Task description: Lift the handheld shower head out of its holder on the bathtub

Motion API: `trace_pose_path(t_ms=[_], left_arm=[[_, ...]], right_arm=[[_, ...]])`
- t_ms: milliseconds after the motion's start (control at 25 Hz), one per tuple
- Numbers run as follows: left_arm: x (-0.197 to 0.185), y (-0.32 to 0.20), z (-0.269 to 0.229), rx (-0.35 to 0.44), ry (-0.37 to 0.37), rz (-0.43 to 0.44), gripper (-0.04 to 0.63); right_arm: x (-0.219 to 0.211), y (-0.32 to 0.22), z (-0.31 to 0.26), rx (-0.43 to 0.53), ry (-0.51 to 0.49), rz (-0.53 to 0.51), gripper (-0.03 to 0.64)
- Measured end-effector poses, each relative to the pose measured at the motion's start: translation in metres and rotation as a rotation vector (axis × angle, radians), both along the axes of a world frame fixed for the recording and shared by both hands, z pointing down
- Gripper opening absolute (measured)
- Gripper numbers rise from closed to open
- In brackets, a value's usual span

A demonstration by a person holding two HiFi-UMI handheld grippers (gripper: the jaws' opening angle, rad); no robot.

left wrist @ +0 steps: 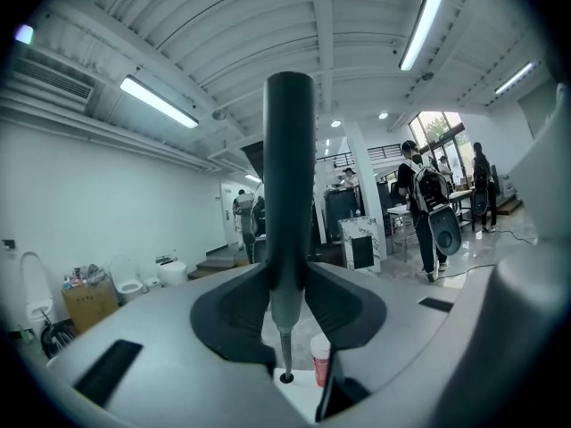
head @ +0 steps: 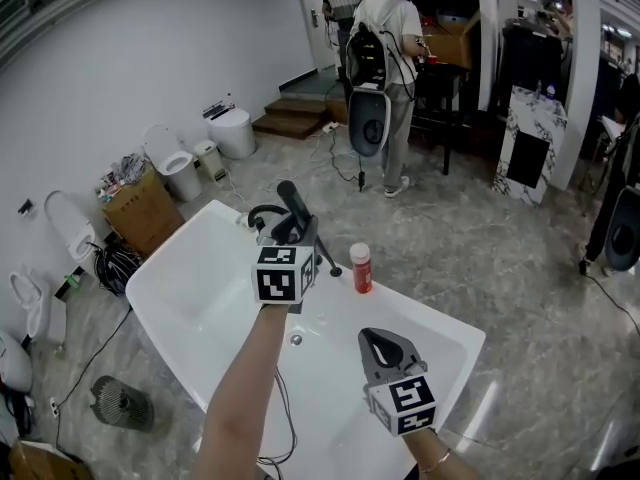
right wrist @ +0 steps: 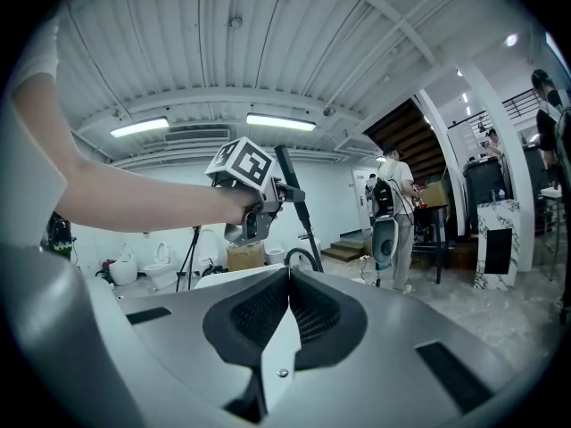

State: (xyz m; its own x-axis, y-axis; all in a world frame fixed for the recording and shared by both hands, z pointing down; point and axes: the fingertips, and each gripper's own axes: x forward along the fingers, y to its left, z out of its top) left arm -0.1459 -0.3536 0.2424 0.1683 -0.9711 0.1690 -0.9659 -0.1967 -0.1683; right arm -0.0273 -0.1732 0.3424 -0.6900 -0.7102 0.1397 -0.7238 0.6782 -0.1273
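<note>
From head height we looked steeply down on the bathtub (head: 185, 303). Our left gripper (head: 292, 230) camera faced nearly level along its jaws, as did the right gripper (head: 376, 338) camera; all three shared the backpack-wearing person (head: 385, 38) beyond.

- From overhead, the shower head (head: 291, 200) is mostly buried behind the left gripper (head: 297, 230). Only its dark upper end pokes out.
- Its hose (head: 264, 208) loops off behind that gripper, and I can't follow where it ends.
- Red bottle (head: 361, 268): the label is way too small to read. In the left gripper view a jaw covers about half of it.
- The right hand (head: 425, 446) gets chopped by the bottom edge, same with the tub's (head: 180, 288) near end.
- The stuff piled on the cardboard box (head: 140, 216) is too tiny to make out.
</note>
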Motion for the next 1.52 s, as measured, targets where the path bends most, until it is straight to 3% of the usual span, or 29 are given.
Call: trace_pose_path(t_ms=[680,1520], left_arm=[[0.007,0.040,-0.038,0.029,-0.010,0.015,0.143],[0.006,0.042,-0.048,0.037,-0.007,0.021,0.143]], right_arm=[[0.000,0.038,-0.032,0.024,0.014,-0.016,0.006],[0.004,0.041,-0.036,0.037,0.051,-0.006,0.005]])
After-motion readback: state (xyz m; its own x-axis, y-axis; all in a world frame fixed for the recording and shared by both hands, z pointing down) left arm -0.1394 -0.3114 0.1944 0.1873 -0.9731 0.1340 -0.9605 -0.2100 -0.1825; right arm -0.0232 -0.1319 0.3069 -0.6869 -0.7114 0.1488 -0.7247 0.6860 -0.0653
